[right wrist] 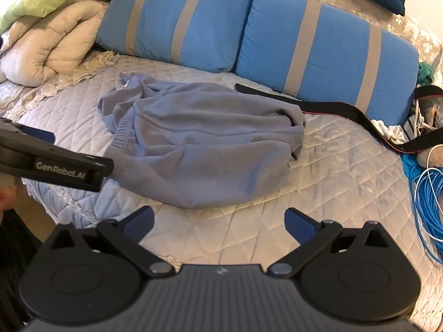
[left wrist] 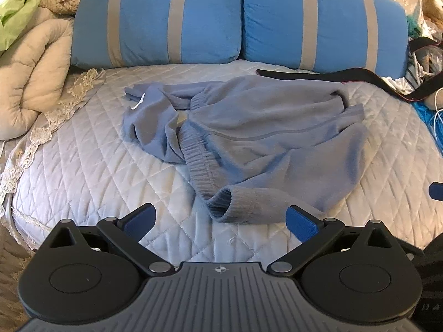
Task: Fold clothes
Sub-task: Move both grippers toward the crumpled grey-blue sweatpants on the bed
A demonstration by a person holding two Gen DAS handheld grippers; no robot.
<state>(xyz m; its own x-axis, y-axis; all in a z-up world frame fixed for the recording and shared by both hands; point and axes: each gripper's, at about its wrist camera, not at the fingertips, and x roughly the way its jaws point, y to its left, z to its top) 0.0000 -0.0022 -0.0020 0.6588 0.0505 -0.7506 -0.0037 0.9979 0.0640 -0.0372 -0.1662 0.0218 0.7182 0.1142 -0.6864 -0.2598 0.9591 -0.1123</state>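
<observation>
The grey-blue sweatpants (left wrist: 249, 127) lie crumpled on the bed (left wrist: 83, 166), unfolded; left tongs (left wrist: 220, 224) and right tongs (right wrist: 218, 222) hover spread wide, empty. Folding, I judge, calls for gripping the cuff (left wrist: 221, 204) or waistband and spreading flat.

Grey-blue garment (left wrist: 249, 127) on white diamond-quilted bedspread (left wrist: 83, 166); blue pillows (left wrist: 171, 19) with grey stripes; blue cable (right wrist: 426, 193)

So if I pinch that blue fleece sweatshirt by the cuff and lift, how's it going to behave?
The blue fleece sweatshirt lies crumpled in soft folds, so it will probably droop and trail from the cuff. Its fuzzy surface should grip rather than slip. The thick bunched fabric may drag on the quilted bedspread.
</observation>
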